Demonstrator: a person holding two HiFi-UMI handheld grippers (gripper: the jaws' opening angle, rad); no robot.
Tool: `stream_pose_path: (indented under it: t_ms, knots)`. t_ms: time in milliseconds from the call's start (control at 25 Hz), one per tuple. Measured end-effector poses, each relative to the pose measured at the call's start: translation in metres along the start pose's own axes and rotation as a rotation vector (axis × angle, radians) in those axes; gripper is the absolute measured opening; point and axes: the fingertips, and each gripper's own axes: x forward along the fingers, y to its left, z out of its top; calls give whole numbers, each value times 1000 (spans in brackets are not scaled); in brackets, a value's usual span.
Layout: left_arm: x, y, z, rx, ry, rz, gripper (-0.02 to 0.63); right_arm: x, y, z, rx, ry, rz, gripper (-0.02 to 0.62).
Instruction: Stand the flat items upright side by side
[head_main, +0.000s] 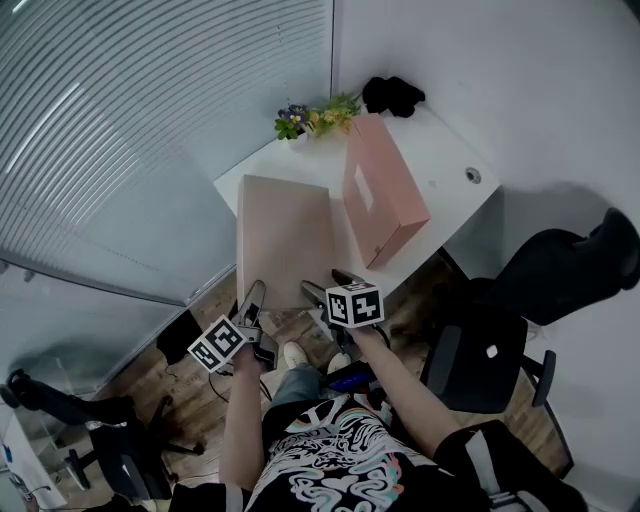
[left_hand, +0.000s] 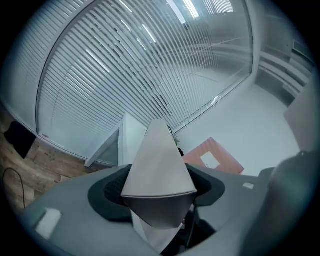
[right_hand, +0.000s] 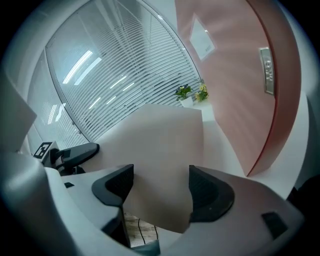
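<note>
Cut off at the right gripper view's top: pink box (right_hand: 235, 85). Unreadably small: its white label (right_hand: 202, 42) (metal tag (right_hand: 267, 70) too). Hidden behind the beige folder (left_hand: 157, 160), left gripper view: the box's lower corner. Too dark to name: black lump (head_main: 393, 96).

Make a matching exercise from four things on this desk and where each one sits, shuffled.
1 beige box
2 pink box
3 flowers
4 black bundle

A far edge, nearer the blinds
B at the near edge
C far edge, nearer the plain wall
D standing upright

Pairs: 1-B, 2-D, 3-A, 4-C
</note>
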Motion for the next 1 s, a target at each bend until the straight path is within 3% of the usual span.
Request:
stream_pose_path:
  t_ms: [1000]
  knots:
    - [-4, -61, 24, 203, -24, -83, 301, -8, 0, 14, 30, -45, -50, 347]
